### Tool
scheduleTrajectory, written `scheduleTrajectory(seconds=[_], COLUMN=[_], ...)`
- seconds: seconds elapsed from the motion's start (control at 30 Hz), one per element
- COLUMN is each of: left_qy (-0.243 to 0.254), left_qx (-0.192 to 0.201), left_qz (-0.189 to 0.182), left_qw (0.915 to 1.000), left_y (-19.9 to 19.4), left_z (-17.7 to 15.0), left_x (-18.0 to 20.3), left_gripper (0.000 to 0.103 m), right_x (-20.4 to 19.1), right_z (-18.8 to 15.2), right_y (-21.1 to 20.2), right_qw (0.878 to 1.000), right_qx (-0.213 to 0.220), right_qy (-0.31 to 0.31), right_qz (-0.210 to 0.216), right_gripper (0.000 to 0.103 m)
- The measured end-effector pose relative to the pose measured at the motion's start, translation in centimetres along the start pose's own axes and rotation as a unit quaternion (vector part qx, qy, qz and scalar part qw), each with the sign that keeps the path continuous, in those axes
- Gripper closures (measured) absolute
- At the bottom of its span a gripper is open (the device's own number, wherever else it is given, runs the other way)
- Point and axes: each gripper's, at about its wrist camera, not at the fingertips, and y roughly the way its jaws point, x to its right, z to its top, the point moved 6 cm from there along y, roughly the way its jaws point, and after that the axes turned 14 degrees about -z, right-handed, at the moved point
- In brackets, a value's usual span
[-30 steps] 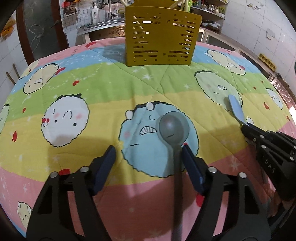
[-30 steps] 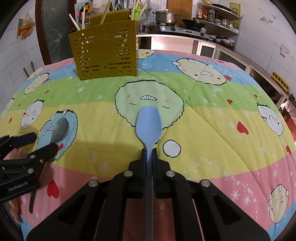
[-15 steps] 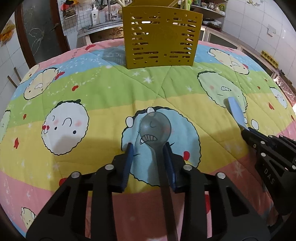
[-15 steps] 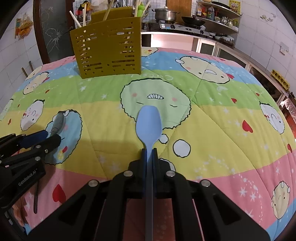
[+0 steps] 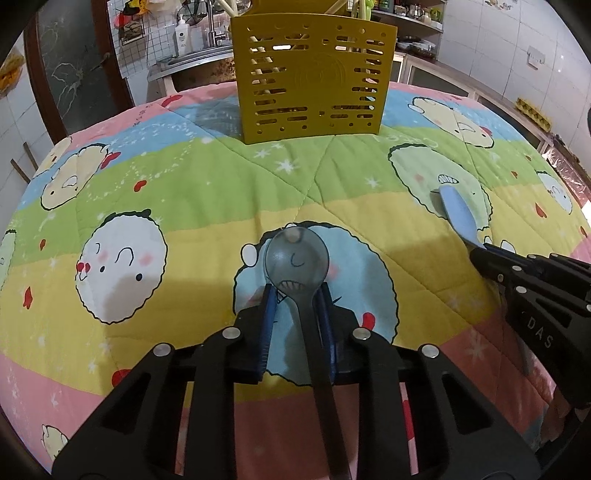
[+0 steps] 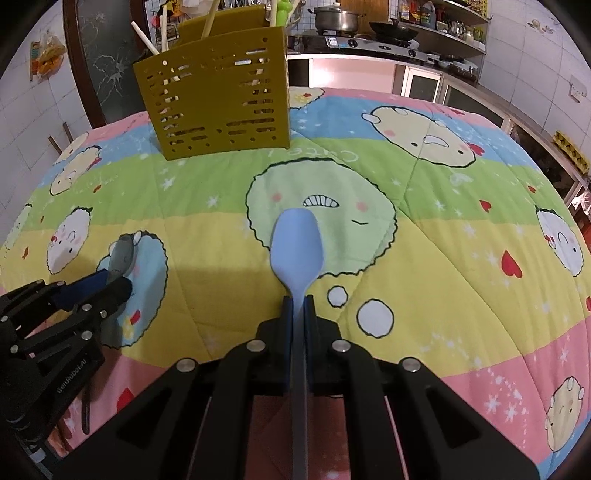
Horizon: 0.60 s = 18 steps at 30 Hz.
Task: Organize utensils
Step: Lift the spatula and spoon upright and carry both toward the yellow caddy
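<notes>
A grey see-through spoon (image 5: pixel 297 258) lies on the cartoon quilt, its dark handle running back between the jaws of my left gripper (image 5: pixel 296 295). Those jaws are closing: the right pad sits against the handle, while a gap still shows at the left pad. My right gripper (image 6: pixel 297 301) is shut on the handle of a light blue spoon (image 6: pixel 297 247), whose bowl points toward the far side. A yellow slotted utensil holder (image 5: pixel 314 77) stands upright at the back of the table. From the right wrist view, the left gripper (image 6: pixel 110 280) and grey spoon (image 6: pixel 123 251) are at the left.
A striped quilt (image 6: pixel 443 258) covers the whole round table. Chopsticks (image 6: pixel 147 33) stick out of the yellow holder (image 6: pixel 218 96). Behind the table are a counter with a pot on a stove (image 6: pixel 336 18), a sink and tiled walls.
The left jaws have closed in from wide apart around the grey spoon's handle. The spoon now sits centred between them. The right gripper keeps its hold on the blue spoon.
</notes>
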Motion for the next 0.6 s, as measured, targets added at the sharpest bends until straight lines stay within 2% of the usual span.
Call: scheduleTrajectory(seconds=[0.13,0.6], left_qy=[-0.001,-0.002], left_qx=[0.001,0.005], left_qz=[0.000,-0.014], left_qw=[1.0000,0.9999], left_y=[-0.03,-0.13], left_z=[-0.02,0.42], left_x=[0.00,-0.30], left_gripper=[0.083,0.097], right_x=[-0.13,-0.16], right_z=[-0.03,0.15], right_y=[-0.03,0.11], right_qw=[1.000,1.000], right_qx=[0.005,0.006], right_qy=[0.006,0.007], right_qz=[-0.001,0.002], right_gripper=[0.097,0.097])
